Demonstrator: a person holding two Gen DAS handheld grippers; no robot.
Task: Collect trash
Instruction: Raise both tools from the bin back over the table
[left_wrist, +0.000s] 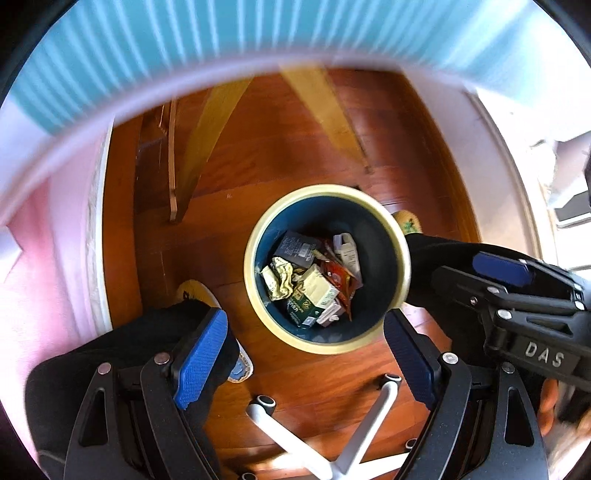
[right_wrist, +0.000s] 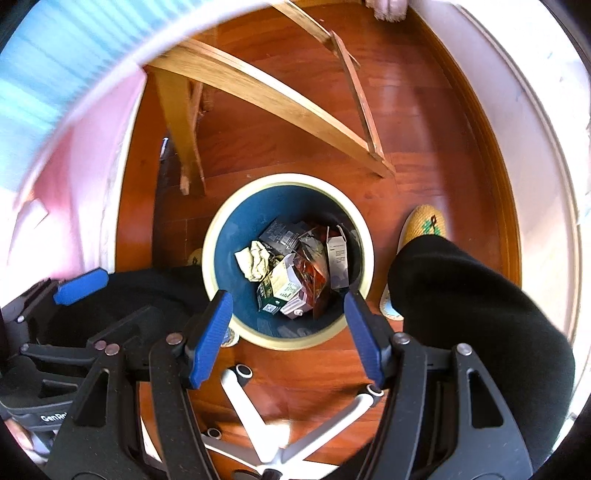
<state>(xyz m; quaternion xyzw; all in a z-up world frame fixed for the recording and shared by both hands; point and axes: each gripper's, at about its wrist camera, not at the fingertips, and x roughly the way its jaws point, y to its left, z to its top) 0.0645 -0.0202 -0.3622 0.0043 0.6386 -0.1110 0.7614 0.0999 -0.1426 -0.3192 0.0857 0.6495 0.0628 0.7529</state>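
Note:
A round bin (left_wrist: 255, 295) (right_wrist: 216, 236) with a cream rim and dark blue inside stands on the wooden floor, straight below both grippers. It holds trash: crumpled paper (left_wrist: 280, 280) (right_wrist: 256, 260), small cartons (left_wrist: 317, 291) (right_wrist: 284, 284), a red wrapper (left_wrist: 338, 277) (right_wrist: 314, 277) and a dark box (left_wrist: 295, 249). My left gripper (left_wrist: 304, 317) hangs above the bin, open and empty. My right gripper (right_wrist: 286, 295) is also above it, open with nothing between its blue pads (right_wrist: 210, 339). One pad (left_wrist: 502, 267) of the right gripper shows in the left wrist view.
Wooden table legs (right_wrist: 177, 110) stand behind the bin. A white chair base (right_wrist: 243, 410) with castors lies below the grippers. A person's legs in black trousers (right_wrist: 480, 314) and yellow slippers (right_wrist: 424, 225) flank the bin. A blue striped cloth (left_wrist: 184, 33) hangs over the table edge.

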